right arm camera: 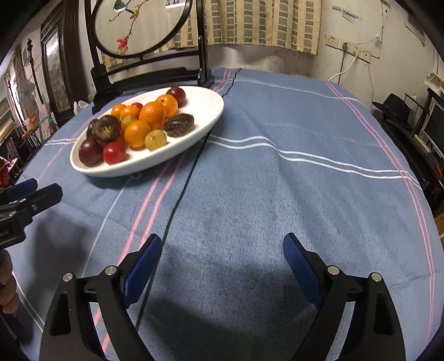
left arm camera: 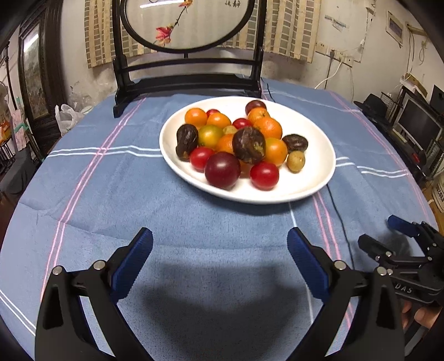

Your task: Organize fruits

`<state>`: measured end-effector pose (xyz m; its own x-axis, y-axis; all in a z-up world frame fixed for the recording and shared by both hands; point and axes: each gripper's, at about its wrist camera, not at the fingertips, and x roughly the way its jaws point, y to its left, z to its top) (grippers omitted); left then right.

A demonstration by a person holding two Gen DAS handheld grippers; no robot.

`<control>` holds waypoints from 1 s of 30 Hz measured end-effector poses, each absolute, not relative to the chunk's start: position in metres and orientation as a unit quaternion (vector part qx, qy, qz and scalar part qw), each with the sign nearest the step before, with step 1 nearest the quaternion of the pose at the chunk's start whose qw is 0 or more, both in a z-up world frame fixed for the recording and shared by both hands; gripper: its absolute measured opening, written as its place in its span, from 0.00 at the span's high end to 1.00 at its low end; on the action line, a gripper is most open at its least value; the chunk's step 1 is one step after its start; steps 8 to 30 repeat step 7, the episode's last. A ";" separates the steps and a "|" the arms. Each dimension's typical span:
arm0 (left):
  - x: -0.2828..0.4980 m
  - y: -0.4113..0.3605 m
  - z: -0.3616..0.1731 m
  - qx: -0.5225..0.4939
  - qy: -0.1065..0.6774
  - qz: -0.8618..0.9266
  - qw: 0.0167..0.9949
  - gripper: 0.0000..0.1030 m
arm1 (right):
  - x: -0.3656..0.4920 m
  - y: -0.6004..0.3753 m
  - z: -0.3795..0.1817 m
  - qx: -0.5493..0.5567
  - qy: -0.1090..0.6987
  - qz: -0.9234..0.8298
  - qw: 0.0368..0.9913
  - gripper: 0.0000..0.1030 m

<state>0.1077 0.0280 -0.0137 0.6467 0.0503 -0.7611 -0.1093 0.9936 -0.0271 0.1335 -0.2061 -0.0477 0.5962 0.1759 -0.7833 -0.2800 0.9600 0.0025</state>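
Note:
A white oval plate (left arm camera: 313,177) (right arm camera: 211,111) on the blue cloth holds a heap of fruit: oranges (left arm camera: 267,127) (right arm camera: 152,112), red tomatoes (left arm camera: 264,175) (right arm camera: 114,152), dark plums (left arm camera: 222,170) (right arm camera: 90,151), wrinkled brown fruits (left arm camera: 249,144) (right arm camera: 106,130) and a small tan one (left arm camera: 295,161) (right arm camera: 155,140). My left gripper (left arm camera: 220,236) hovers open over bare cloth just short of the plate. My right gripper (right arm camera: 223,241) is open too, with nothing between its fingers, to the right of the plate. Each gripper shows at the edge of the other's view.
A black wooden stand with an oval embroidered screen (left arm camera: 188,25) rises behind the plate. A thin dark cord (right arm camera: 177,202) runs across the striped blue tablecloth (left arm camera: 111,180) from under the plate. Shelves and monitors (left arm camera: 419,122) line the right wall.

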 end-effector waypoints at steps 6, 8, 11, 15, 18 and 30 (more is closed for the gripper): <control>0.113 0.036 -0.039 -0.024 0.455 0.062 0.888 0.07 | 0.134 -0.209 -0.054 -0.066 0.442 0.114 0.887 0.12; 0.115 0.038 -0.042 -0.024 0.459 0.067 0.886 0.07 | 0.134 -0.209 -0.055 -0.068 0.444 0.112 0.887 0.12; 0.115 0.038 -0.042 -0.024 0.459 0.067 0.886 0.07 | 0.134 -0.209 -0.055 -0.068 0.444 0.112 0.887 0.12; 0.115 0.038 -0.042 -0.024 0.459 0.067 0.886 0.07 | 0.134 -0.209 -0.055 -0.068 0.444 0.112 0.887 0.12; 0.115 0.038 -0.042 -0.024 0.459 0.067 0.886 0.07 | 0.134 -0.209 -0.055 -0.068 0.444 0.112 0.887 0.12; 0.115 0.038 -0.042 -0.024 0.459 0.067 0.886 0.07 | 0.134 -0.209 -0.055 -0.068 0.444 0.112 0.887 0.12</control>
